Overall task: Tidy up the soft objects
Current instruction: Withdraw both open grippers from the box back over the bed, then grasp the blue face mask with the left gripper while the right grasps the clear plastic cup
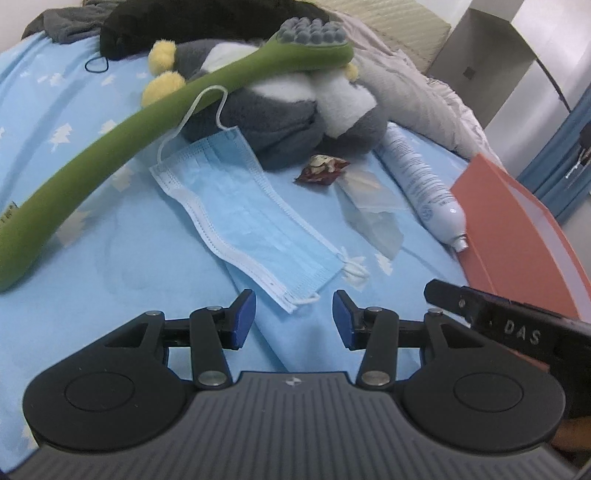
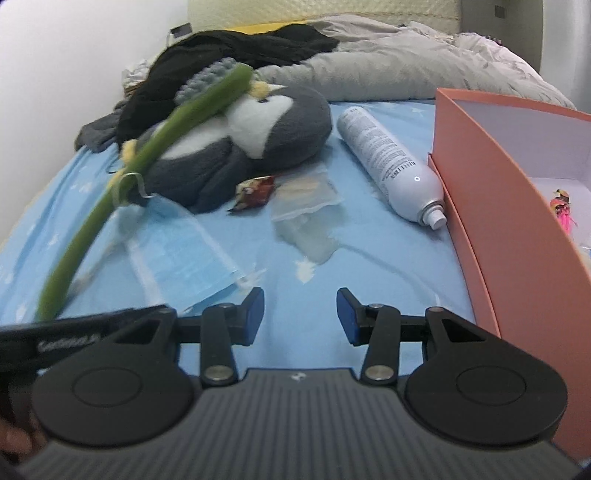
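1. The left gripper (image 1: 293, 319) has its jaws apart and empty, above the bed (image 1: 110, 295).
2. The right gripper (image 2: 300, 315) likewise stands apart, holding nothing.
3. The face mask (image 1: 243, 218) lies flat at 12 o'clock of the left gripper, its near corner just beyond the pads.
4. Handling: light, limp, thin. Pinch the near edge; expect it to drape.
5. The plush penguin (image 1: 295, 122) sits farther at 12 o'clock: soft, bulky.

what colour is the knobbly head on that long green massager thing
Grey-blue: the massager head has rounded grey-blue nubs set in a green frame. The left wrist view shows it best.
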`<state>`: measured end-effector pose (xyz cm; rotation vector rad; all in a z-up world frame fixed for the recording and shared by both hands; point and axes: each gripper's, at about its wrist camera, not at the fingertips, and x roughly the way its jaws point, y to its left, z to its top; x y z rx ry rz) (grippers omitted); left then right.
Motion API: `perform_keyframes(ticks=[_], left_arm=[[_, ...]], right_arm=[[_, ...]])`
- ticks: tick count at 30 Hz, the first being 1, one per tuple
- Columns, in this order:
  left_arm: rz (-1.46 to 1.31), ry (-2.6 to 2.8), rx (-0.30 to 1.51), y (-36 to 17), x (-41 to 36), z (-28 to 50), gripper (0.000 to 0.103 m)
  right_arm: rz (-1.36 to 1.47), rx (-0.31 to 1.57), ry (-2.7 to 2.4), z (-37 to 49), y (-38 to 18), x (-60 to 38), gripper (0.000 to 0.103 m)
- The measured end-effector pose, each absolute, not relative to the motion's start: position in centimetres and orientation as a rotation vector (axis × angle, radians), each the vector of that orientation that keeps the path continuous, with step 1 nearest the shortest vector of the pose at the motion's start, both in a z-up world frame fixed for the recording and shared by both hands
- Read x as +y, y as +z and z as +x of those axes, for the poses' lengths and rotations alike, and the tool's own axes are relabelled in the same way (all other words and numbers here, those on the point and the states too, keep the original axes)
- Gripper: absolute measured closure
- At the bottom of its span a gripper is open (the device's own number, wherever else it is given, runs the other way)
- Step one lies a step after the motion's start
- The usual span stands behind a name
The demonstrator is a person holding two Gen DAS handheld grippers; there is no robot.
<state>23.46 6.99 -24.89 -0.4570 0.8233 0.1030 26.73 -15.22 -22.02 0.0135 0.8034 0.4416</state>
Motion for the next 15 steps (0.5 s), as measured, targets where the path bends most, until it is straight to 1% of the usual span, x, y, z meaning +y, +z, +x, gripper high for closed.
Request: perform_keyframes(ticks=[8,15], left_arm=[[-0.495,0.108,0.828,-26.6,8.3,25.9,0.051],[-0.507,0.111,0.799,-27.4,8.7,27.1,0.052]], right_arm=[[-0.025,0.813,0.433,31.2,-25.0,-13.8,0.057],[-0.082,0.798,0.452,33.7,-26.3,-12.1,0.058]])
